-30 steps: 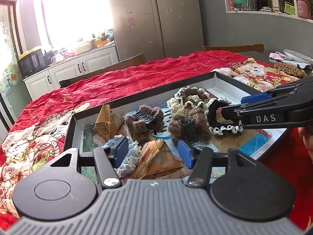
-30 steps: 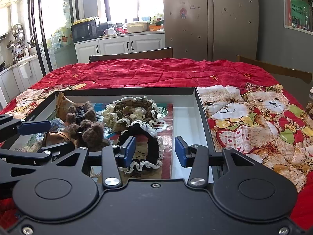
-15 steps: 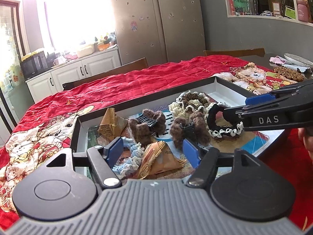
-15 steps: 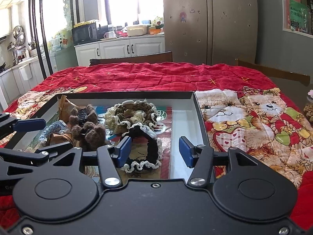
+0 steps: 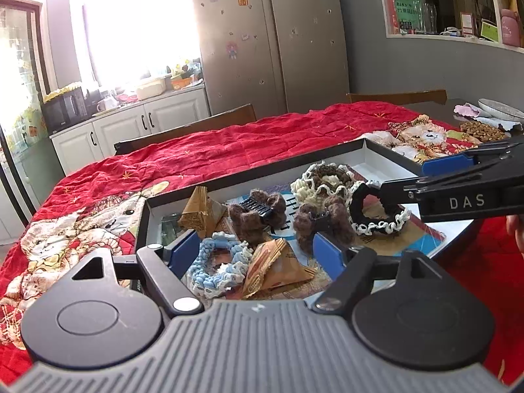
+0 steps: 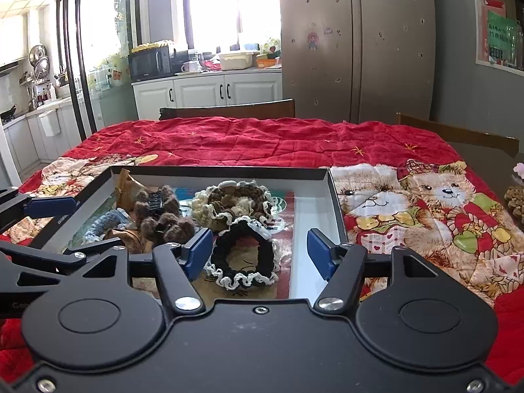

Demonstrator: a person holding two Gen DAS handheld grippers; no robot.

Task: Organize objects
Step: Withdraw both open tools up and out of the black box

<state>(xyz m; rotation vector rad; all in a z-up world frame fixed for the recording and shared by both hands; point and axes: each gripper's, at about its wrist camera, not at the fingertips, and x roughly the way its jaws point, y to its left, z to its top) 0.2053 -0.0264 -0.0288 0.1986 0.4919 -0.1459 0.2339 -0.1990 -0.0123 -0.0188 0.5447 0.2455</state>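
Right wrist view: right gripper (image 6: 260, 253) has just been opening, empty, above black scrunchie (image 6: 244, 257); its frill could snag a finger.

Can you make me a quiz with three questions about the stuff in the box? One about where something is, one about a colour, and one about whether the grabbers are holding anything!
1. Where does the black scrunchie with white trim lie?
A. On the red blanket
B. Inside the box
C. On the kitchen counter

2. What colour is the scrunchie in front of the left gripper?
A. Light blue and white
B. Green
C. Pink

3. What is the right gripper doing?
A. Squeezing a brown hair clip
B. Gripping the box wall
C. Open, holding nothing

Answers:
1. B: it rests on the floor of the box.
2. A: its yarn is pale blue with white.
3. C: its jaws have just been opening, and the blue pads stand apart from the black scrunchie below.
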